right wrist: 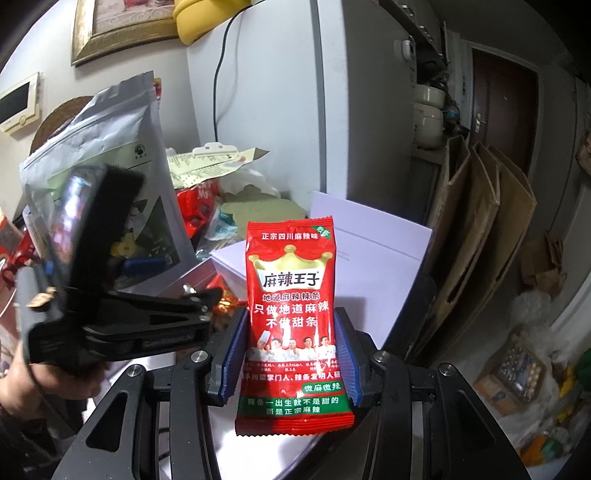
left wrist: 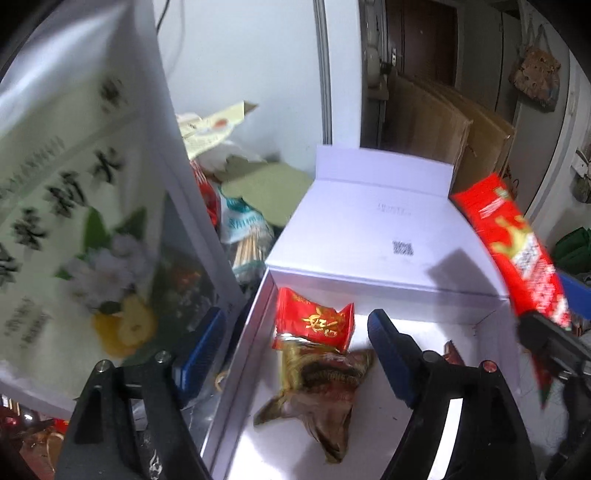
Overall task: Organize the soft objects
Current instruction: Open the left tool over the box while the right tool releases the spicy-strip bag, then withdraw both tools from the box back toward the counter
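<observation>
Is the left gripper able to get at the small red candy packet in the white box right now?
Probably yes. The left gripper is open and empty over the white box, whose lid is folded back. The small red candy packet lies uncovered on top of a brown wrapper, nothing between.

cluttered home: fridge [right wrist: 295,92], framed picture [right wrist: 122,26].

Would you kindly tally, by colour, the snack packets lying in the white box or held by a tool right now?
Red packets: 2, a small red packet in the white box and a long red packet clamped in the right tool.
Brown-gold packets: 1, the crumpled packet in the box, under the open left tool.
Total: 3
</observation>
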